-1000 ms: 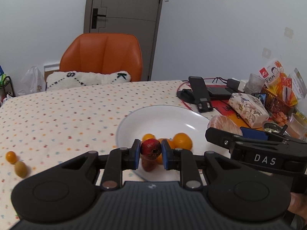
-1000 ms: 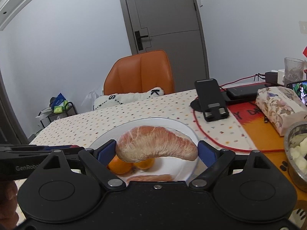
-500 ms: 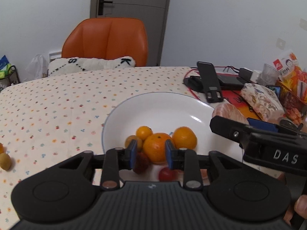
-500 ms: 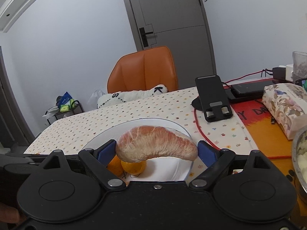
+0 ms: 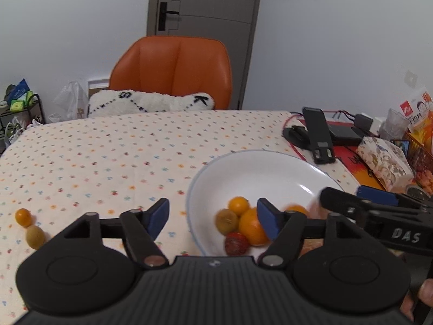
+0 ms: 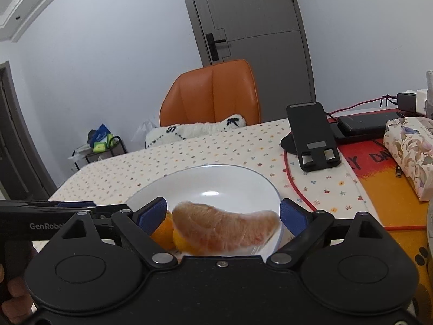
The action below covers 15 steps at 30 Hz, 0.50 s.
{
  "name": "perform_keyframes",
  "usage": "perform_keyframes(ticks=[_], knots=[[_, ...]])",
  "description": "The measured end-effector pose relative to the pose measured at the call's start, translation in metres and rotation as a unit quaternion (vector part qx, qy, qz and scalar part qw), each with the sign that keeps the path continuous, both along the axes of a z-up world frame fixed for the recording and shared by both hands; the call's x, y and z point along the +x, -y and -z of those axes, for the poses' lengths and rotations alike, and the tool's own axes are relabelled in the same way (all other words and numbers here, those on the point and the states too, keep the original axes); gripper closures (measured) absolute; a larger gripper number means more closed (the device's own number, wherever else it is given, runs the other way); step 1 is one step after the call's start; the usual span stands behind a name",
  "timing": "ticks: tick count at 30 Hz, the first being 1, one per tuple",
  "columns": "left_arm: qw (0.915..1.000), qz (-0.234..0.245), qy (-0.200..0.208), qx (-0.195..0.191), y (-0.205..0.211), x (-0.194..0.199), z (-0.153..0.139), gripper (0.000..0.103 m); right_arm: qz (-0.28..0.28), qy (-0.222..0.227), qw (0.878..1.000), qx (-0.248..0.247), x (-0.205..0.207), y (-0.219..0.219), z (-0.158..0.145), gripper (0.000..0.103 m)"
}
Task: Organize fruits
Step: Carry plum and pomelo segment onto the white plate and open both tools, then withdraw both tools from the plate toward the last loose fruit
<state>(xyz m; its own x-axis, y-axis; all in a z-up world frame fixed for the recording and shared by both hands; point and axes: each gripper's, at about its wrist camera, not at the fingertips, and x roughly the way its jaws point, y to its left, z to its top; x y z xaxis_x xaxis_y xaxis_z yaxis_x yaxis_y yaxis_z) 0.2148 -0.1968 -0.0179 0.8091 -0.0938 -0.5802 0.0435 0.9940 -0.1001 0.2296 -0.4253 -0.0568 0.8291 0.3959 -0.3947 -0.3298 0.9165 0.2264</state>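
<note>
Fruit is gathering in the white plate [image 5: 259, 168]: two oranges, a small orange kumquat, a greenish one and a red fruit [image 5: 236, 243] sit together at its near side. Our left hand-held gripper [image 5: 213, 218] is spread wide and carries nothing, hovering at the plate's near left rim. Our right hand-held gripper [image 6: 224, 214] also stands released, its blue pads clear of the pomelo segment [image 6: 226, 228], which seems to be dropping or resting just over the plate's near edge; blur keeps us from saying which. We judge that segment soft and thin-skinned, easy to crush, so a light hold across its thick middle suits it. Well left of the plate, a small kumquat [image 5: 23, 217] and a greenish fruit [image 5: 35, 236] wait on the surface; both look firm, round and prone to roll.
</note>
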Motion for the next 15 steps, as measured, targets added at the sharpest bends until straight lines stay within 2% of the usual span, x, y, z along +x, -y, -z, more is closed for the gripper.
perform_keyframes(ticks=[15], knots=[[0.9987, -0.049, 0.011, -0.008, -0.052, -0.016, -0.010, 0.029, -0.011, 0.022, 1.000, 0.019, -0.020, -0.002, -0.016, 0.011]])
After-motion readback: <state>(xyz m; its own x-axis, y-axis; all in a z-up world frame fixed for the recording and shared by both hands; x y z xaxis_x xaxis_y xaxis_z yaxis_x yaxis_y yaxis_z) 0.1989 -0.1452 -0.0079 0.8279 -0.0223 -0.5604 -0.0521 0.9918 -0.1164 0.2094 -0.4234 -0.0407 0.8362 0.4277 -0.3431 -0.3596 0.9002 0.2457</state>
